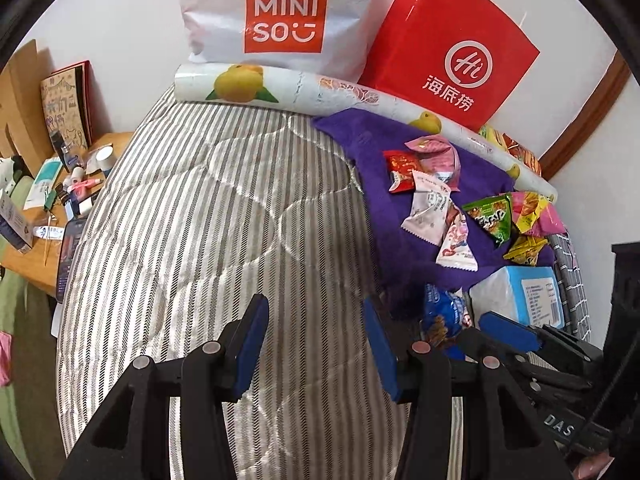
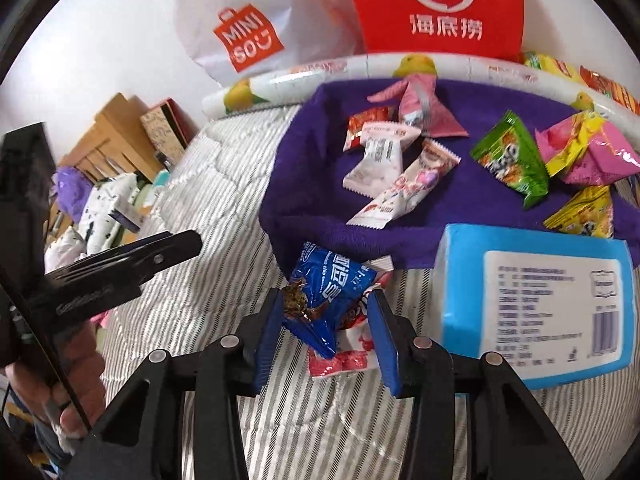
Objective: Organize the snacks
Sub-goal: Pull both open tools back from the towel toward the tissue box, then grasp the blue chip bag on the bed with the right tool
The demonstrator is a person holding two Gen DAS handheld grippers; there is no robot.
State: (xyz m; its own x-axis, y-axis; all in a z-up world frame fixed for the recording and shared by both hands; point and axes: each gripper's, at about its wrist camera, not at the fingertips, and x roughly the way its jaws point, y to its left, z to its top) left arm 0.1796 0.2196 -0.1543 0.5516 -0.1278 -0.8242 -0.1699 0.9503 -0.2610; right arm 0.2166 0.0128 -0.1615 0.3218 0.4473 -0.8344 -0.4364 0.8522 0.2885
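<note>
Blue cookie packet sat right between my right gripper fingers, on the striped quilt just below the near edge of the purple towel. A red-and-white wrapper lay under it, touching, also inside the gap. Jaws were narrow, blue pads against both sides of the packet; I read that as a grip on the packet, though whether the lower wrapper was pinched too I couldn't tell. Packet's long axis ran roughly away from the camera, tilted toward the left pad, so the pads spanned its short side. Good for a lift.

Left gripper hovered over bare quilt, jaws partly open, nothing between them. The packet lay off to its right, past the right finger, so the right hand was clearly nearer. The rest of the snacks were scattered on the towel, further out from both grippers. Tissue pack sat just right of the right gripper, close enough to brush on the way up, I'd guess.
</note>
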